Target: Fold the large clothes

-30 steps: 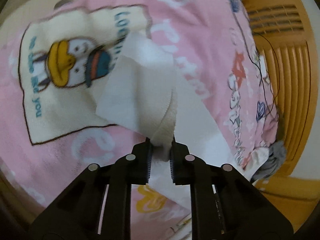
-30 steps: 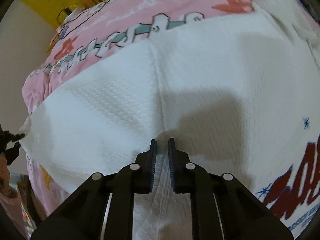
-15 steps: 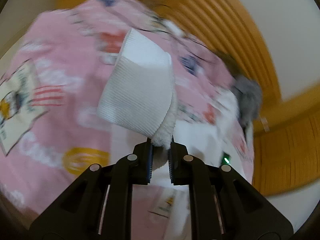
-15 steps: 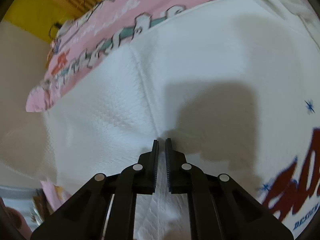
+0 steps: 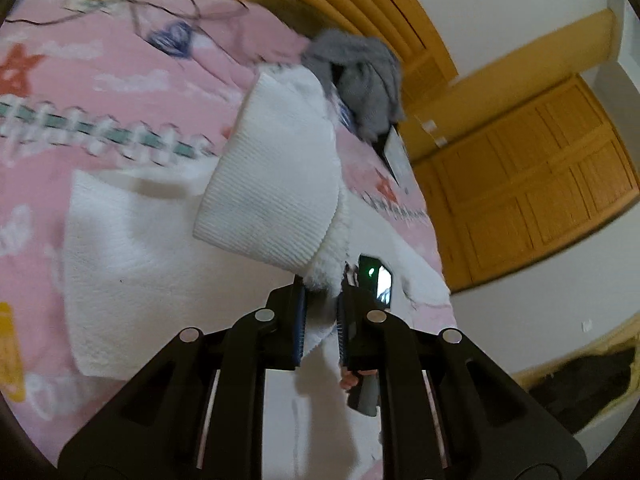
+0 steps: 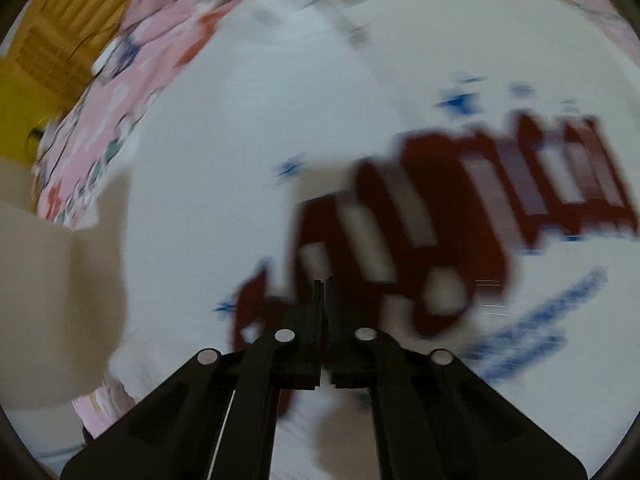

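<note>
A large white sweatshirt (image 5: 132,264) lies spread on a pink printed bedspread (image 5: 60,92). My left gripper (image 5: 322,312) is shut on its ribbed, fleece-lined sleeve cuff (image 5: 272,184), which is lifted above the garment's body. Just beyond the left fingers, a dark device with a green light (image 5: 374,276) and a hand (image 5: 349,380) show. In the right wrist view, my right gripper (image 6: 323,286) points down over the sweatshirt's chest (image 6: 240,140), at its dark red lettering (image 6: 460,216). Its jaws are closing and meet, with nothing visible between them. That view is motion-blurred.
A grey garment (image 5: 360,76) is heaped at the bed's head against a slatted wooden headboard (image 5: 380,4). Thin cables (image 5: 160,12) trail over the bedspread. Wooden doors (image 5: 540,184) stand to the right, with a dark heap (image 5: 592,384) on the floor below them.
The left gripper carried the cuff up and across from the duck-print end towards the headboard, rolling as it went. The right gripper slid from the plain shoulder seam to the red lettering, and its jaws narrowed shut.
</note>
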The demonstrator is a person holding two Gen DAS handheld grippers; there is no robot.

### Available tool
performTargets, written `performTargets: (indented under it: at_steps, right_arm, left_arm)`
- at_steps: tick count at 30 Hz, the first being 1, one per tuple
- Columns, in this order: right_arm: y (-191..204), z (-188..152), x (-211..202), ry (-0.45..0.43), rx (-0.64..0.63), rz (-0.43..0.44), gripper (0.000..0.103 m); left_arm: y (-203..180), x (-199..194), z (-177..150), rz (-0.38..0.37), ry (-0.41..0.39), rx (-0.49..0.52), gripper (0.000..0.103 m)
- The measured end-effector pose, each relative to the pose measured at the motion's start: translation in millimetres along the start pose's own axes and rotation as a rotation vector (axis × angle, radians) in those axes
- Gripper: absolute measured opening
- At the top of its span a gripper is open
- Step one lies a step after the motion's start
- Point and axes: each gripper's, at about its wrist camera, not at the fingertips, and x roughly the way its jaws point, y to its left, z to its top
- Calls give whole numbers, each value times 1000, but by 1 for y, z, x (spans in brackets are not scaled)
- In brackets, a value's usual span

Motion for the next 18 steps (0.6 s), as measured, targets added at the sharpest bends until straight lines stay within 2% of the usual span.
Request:
performTargets:
  at_steps: [2, 5, 7, 10, 11, 14, 18]
  right_arm:
    - [-12, 8, -30, -11, -23, -54, 3]
    - [-40, 28, -107, -56, -81, -156, 3]
    - [-58, 37, -152, -73, -122, -228, 3]
    - [-90, 40, -196, -85, -150, -303, 3]
    - [-102, 41, -205, -91, -139, -299, 3]
    - [-133, 46, -203, -102, -84, -201, 3]
    - [-158, 61, -147, -97, -41, -43, 3]
  left_arm:
    - [-16, 20, -1, -14, 34, 28, 12]
    - [-49, 56, -5, -12, 66, 108, 12]
    - [-69, 81, -11, -45, 84, 142, 12]
    - [-86, 108, -17, -53, 91, 164, 12]
    - [-95, 121, -18, -39, 86, 172, 12]
    - [-107, 141, -19, 0, 83, 174, 12]
    - [-120, 160, -21, 63, 83, 200, 12]
